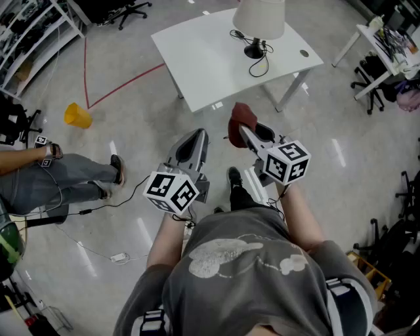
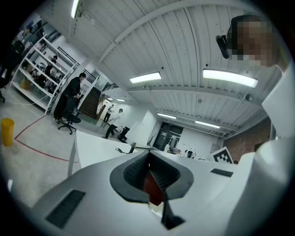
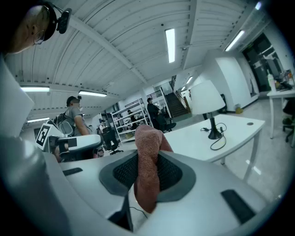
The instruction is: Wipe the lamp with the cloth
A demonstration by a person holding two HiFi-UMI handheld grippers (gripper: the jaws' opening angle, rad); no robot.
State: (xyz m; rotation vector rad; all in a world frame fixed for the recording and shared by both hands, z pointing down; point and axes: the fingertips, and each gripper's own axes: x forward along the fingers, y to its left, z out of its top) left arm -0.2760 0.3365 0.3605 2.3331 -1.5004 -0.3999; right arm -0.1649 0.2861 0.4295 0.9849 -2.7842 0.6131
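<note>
Head overhead; gripper views toward lamp (image 1: 259, 18)

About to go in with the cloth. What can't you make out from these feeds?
- Lamp shade: head view, its top is cut off by the upper edge.
- Lamp cord: head view, too small to tell where its far end lies.
- Left gripper: left gripper view, a red patch shows between the jaws. I cannot tell whether it is gripped or is the right gripper's cloth seen beyond.
</note>
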